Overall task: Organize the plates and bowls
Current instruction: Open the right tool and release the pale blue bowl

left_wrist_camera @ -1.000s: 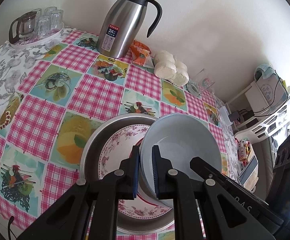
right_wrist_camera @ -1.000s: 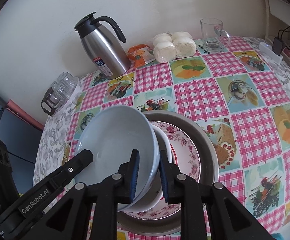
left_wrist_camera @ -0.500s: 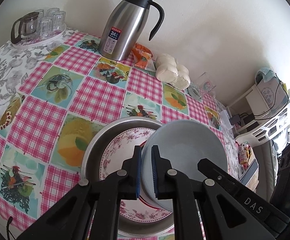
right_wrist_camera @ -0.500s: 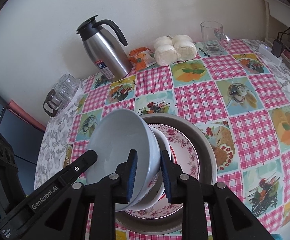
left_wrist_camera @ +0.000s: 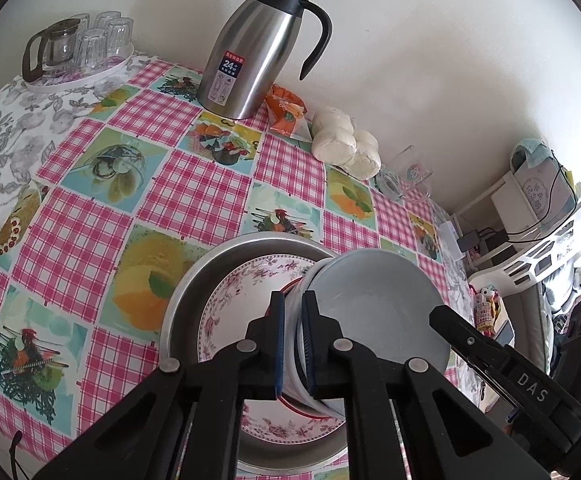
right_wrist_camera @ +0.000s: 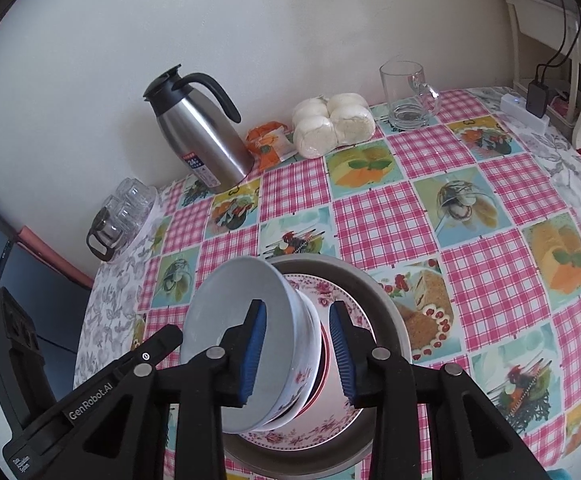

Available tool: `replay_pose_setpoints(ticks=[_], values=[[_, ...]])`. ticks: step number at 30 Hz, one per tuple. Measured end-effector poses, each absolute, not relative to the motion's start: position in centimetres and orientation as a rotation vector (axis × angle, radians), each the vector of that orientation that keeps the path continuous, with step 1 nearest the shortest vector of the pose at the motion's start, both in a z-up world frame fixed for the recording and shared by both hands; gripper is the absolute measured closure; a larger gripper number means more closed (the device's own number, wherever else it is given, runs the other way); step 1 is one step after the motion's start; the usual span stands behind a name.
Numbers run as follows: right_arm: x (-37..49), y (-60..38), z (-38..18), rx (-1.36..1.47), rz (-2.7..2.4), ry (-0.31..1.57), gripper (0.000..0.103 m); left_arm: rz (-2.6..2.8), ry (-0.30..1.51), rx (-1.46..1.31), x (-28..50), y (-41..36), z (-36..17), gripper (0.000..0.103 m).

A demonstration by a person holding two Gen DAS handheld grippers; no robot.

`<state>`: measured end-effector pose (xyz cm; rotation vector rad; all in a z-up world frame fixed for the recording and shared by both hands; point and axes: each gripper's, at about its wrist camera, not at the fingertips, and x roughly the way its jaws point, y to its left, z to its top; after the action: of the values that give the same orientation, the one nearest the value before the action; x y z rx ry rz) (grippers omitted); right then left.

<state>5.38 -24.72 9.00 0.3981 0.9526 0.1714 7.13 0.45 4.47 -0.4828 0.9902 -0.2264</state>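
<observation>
Two nested bowls, a grey one [left_wrist_camera: 374, 304] [right_wrist_camera: 218, 320] inside a white floral one [left_wrist_camera: 290, 372] [right_wrist_camera: 302, 372], are tipped on their side. Under them a floral plate [left_wrist_camera: 230, 320] [right_wrist_camera: 322, 292] lies in a round metal pan [left_wrist_camera: 194, 280] [right_wrist_camera: 370, 280]. My left gripper [left_wrist_camera: 292, 300] is shut on the rim of both bowls. My right gripper [right_wrist_camera: 296, 306] straddles the opposite wall, with one pad inside the grey bowl and the other outside the floral one. Its jaws are closing with the bowls between them.
A steel thermos [left_wrist_camera: 258, 48] [right_wrist_camera: 202, 136], an orange packet [right_wrist_camera: 268, 144], bagged buns [left_wrist_camera: 346, 144] [right_wrist_camera: 334, 120] and a glass mug [right_wrist_camera: 406, 96] stand along the back wall. A tray of glasses [left_wrist_camera: 78, 48] [right_wrist_camera: 122, 216] occupies the far left corner. A white shelf with cables [left_wrist_camera: 530, 216] stands beyond the table's right edge.
The nested bowls have tipped steeper onto their side, so the floral bowl's outer wall now shows in the right wrist view. The right jaws stand slightly wider apart.
</observation>
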Motion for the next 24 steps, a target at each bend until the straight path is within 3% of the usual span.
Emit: replay_pose_setpoints(ticks=[1, 7, 24], values=[[5.4, -24.8, 9.0, 0.397, 0.171, 0.95, 0.085, -0.228, 0.991, -0.488, 7.1, 0.5, 4.5, 0.095], [5.7, -24.6, 8.4, 0.39, 0.196, 0.947, 0.092, -0.237, 1.004, -0.574, 7.3, 1.2, 4.1, 0.094], [6.3, -25.0, 6.3, 0.456, 0.23, 1.002, 0.092, -0.221, 0.992, -0.658, 7.1, 2.7, 4.2, 0.093]])
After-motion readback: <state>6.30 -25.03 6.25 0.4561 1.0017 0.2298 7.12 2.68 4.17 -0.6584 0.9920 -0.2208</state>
